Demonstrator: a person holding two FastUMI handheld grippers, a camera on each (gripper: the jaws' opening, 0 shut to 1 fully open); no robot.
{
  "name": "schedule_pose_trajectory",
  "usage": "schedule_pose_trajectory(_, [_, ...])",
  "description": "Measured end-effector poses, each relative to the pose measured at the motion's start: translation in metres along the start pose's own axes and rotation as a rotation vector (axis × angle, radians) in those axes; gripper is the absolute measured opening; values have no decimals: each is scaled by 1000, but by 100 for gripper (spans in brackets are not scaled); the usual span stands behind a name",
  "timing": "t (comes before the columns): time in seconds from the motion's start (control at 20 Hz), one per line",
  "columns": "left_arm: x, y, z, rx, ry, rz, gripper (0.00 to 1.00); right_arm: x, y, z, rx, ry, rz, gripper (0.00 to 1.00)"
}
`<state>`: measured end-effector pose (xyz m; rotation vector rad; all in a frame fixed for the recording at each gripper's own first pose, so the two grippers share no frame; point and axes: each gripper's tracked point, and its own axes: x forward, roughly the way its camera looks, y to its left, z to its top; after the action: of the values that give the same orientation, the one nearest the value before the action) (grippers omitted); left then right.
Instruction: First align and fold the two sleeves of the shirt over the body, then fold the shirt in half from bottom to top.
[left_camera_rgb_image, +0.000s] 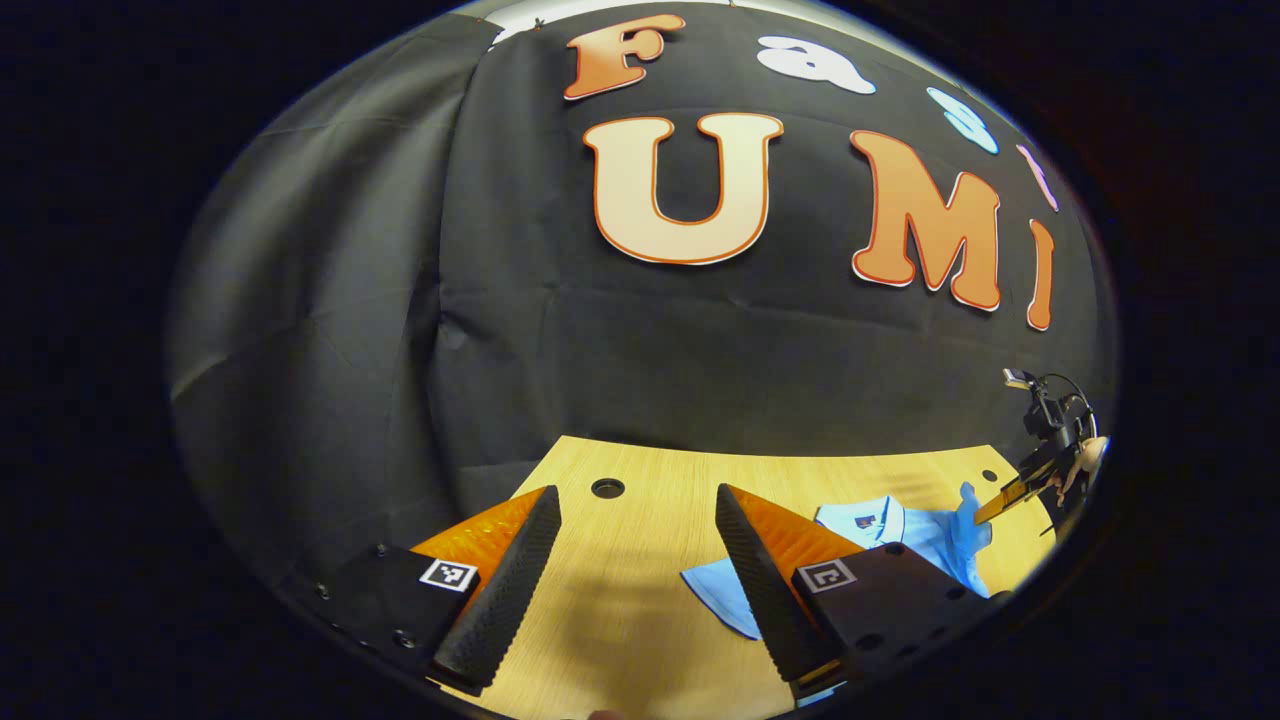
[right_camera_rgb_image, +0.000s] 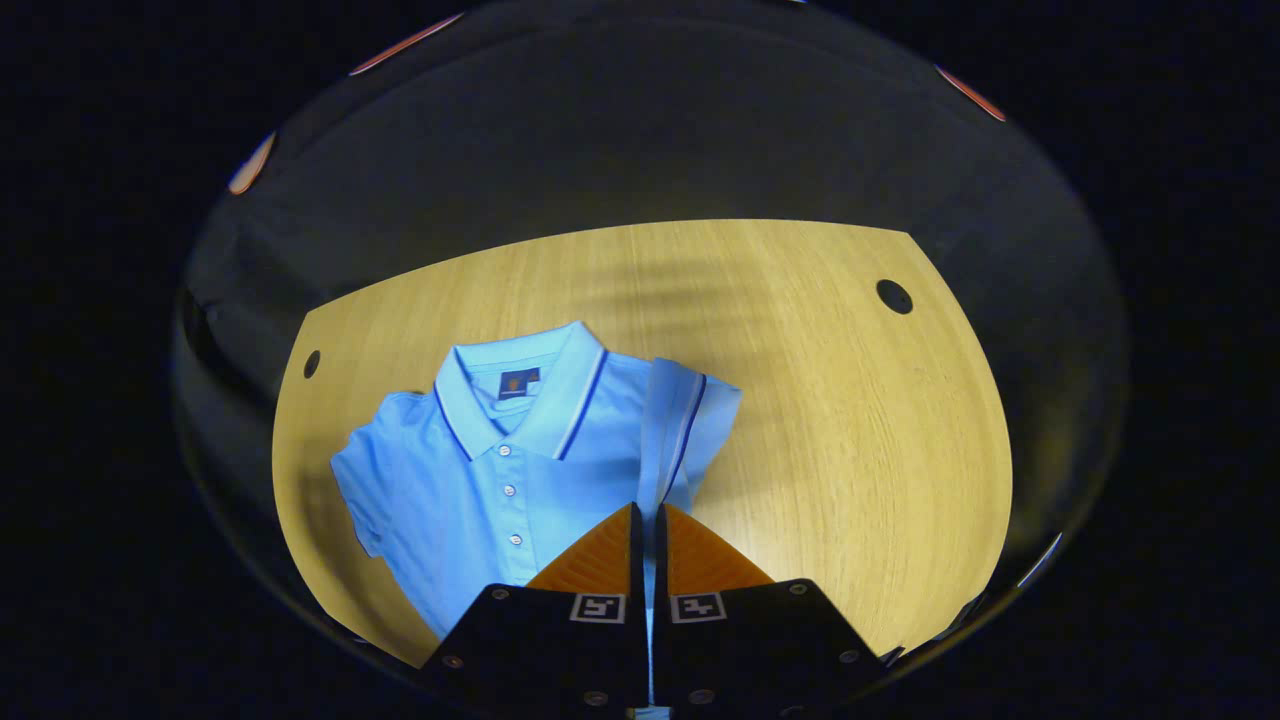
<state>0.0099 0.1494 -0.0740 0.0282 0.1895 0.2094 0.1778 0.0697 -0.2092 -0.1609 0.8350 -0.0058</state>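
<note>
A light blue polo shirt (right_camera_rgb_image: 480, 480) lies face up on the wooden table (right_camera_rgb_image: 850, 400), collar toward the far edge. My right gripper (right_camera_rgb_image: 647, 515) is shut on the shirt's right-hand sleeve (right_camera_rgb_image: 665, 430), which rises from the table as a pulled-up strip into the jaws. In the left gripper view, the shirt (left_camera_rgb_image: 930, 535) lies to the right, its near sleeve (left_camera_rgb_image: 725, 595) flat beside my finger. My left gripper (left_camera_rgb_image: 635, 495) stands open over bare table with nothing between its fingers. Farther right, the right gripper (left_camera_rgb_image: 1000, 505) holds the raised sleeve.
The table (left_camera_rgb_image: 620, 600) has round holes near its far corners (right_camera_rgb_image: 893, 296) (right_camera_rgb_image: 312, 363) (left_camera_rgb_image: 607, 488). Black cloth walls close in the back and sides. A hand (left_camera_rgb_image: 1085, 460) holds the right gripper at the far right edge.
</note>
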Motion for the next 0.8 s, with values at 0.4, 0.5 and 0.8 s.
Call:
schedule_pose_trajectory(0.4, [-1,16,-17,-8,36,5,100,3,91,-21,-69,24,172,12])
schedule_pose_trajectory(0.5, [0,14,-20,-9,48,1,100,-1,102,-23,-66,27,202,16])
schedule_pose_trajectory(0.8, [10,-6,-33,-36,104,-17,100,-24,81,-4,-56,-68,163,99])
